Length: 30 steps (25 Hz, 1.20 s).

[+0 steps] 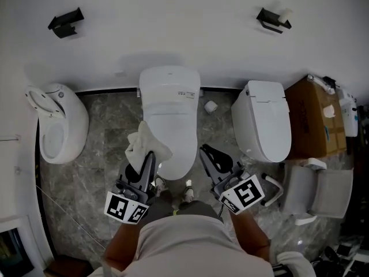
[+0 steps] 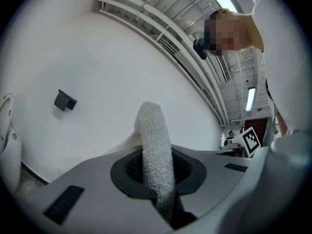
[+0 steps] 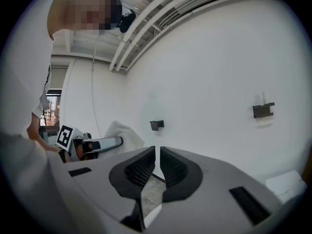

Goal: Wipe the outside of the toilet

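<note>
- Between the jaws of the left gripper (image 1: 151, 156): a white terry cloth (image 1: 146, 144), clamped, with its loose end standing past the tips and flopping sideways.
- Just ahead of those tips and below them: the middle toilet (image 1: 170, 117), lid down. Cloth bunched over the front left of the bowl; contact with the porcelain not certain.
- Off that toilet's front right: the right gripper (image 1: 207, 152), jaws drawn to a narrow slit with nothing in it, aimed up at the wall.
- Likely risks:
  - cloth seemingly pinched by one narrow fold, so a hard drag along the bowl could tug it free
  - bunched fabric wiping with little face
  - bare tips scraping porcelain if pressed too steeply
  - idle right gripper bumping the bowl's side
</note>
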### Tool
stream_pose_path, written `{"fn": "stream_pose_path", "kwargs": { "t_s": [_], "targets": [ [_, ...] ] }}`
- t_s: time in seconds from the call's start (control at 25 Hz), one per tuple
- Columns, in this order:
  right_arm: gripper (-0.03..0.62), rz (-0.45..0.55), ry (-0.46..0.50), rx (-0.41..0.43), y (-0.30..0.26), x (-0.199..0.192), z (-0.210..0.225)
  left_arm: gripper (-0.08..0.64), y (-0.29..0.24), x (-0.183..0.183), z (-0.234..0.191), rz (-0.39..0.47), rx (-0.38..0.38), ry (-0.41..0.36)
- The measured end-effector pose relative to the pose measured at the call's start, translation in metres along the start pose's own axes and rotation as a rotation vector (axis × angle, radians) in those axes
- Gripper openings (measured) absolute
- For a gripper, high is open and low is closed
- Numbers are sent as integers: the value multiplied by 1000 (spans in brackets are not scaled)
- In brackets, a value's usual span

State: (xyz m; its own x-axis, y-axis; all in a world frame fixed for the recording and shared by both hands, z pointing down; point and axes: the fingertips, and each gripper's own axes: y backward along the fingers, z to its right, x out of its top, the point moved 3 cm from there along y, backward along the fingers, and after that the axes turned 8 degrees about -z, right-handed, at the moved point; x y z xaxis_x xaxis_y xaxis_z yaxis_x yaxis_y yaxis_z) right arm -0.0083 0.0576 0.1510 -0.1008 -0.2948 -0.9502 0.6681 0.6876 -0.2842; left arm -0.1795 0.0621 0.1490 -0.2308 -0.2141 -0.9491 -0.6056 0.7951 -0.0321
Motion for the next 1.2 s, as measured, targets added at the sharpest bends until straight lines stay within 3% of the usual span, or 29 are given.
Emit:
{"fn": "stream_pose_path", "kwargs": {
  "t_s": [0.28, 0.44, 0.72, 1.2],
  "targets": [
    [54, -37, -16, -33, -74, -21, 13, 60, -39, -40, -87, -73, 10, 6],
    [54, -54, -34, -21, -100, -52, 36, 60, -68, -76, -125, -92, 68, -14],
    [54, -8, -35, -52, -145, -113, 98, 60, -135, -177, -197, -108, 201, -56],
    [54, -48, -17, -11, -235, -231, 155, 60, -212, -323, -349, -157, 381, -152]
  ]
}}
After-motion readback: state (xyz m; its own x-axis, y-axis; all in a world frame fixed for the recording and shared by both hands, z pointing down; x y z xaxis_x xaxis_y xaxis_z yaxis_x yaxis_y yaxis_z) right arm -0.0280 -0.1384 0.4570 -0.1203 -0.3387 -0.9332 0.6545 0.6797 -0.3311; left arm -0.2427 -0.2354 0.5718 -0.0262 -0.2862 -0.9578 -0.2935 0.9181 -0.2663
